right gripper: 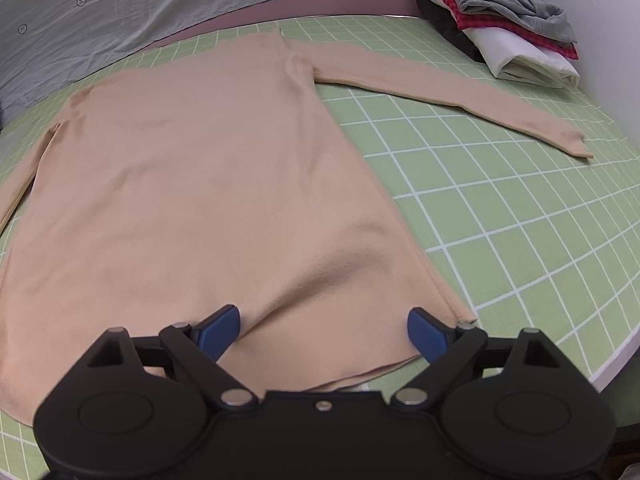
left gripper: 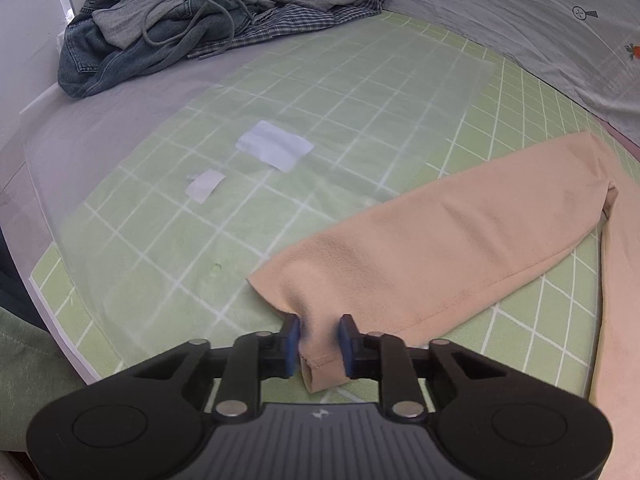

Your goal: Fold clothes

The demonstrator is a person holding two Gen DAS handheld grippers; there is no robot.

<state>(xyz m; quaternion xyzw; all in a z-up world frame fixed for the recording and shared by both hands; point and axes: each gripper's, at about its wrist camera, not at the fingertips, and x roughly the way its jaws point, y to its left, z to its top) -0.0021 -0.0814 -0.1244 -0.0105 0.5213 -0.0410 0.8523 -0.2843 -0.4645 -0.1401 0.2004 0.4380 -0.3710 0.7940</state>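
My left claw (left gripper: 319, 346) is covering the cuff end of the peach sweater (right gripper: 200, 184) sleeve, its own housing running off the bottom edge. A frosted sheet (left gripper: 280, 128) is blurring the green grid mat (left gripper: 520, 128) beneath it. The unfolded pile (left gripper: 200, 24) is being cropped by the top edge, as is the folded stack (right gripper: 512, 32) in my right view, where the sweater's far sleeve is slipping off the left edge.

A green gridded mat (right gripper: 500, 208) is lying over a bed. A grey printed sheet (right gripper: 160, 8) is stretching behind it, and a white wall (right gripper: 608, 20) is rising alongside.
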